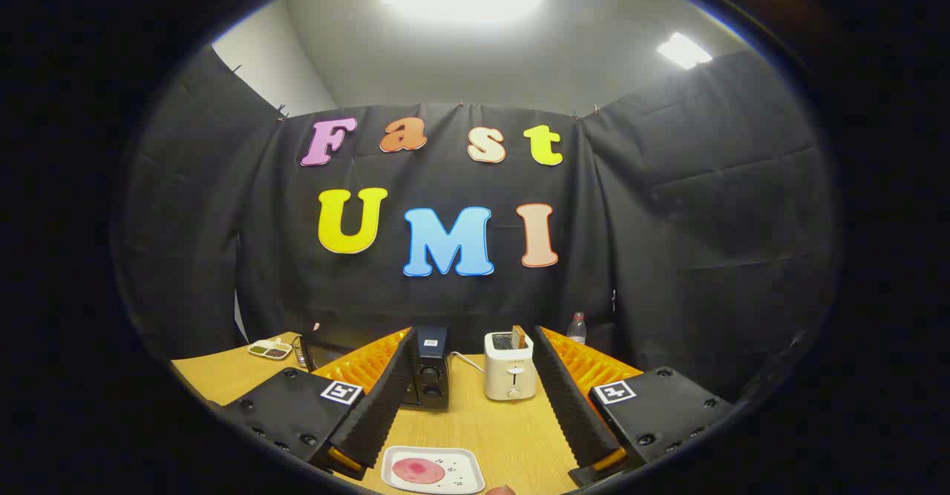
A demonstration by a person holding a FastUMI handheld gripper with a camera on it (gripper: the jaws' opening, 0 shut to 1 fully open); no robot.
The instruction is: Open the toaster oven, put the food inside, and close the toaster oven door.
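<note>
My gripper [473,335] is held above the wooden table [505,428], open wide, with nothing between its fingers. A white rectangular plate [460,473] lies on the table below and between the fingers, and a round pink slice of food [418,470] rests on it. Beyond the plate stands the black toaster oven [430,376], its knob panel showing beside the left finger [375,398]. That finger hides the rest of the oven body, so its door cannot be made out.
A white pop-up toaster [510,376] with a slice of bread in its slot stands to the right of the oven. A clear bottle [577,328] is at the back right. A small divided dish [269,349] sits at the table's far left.
</note>
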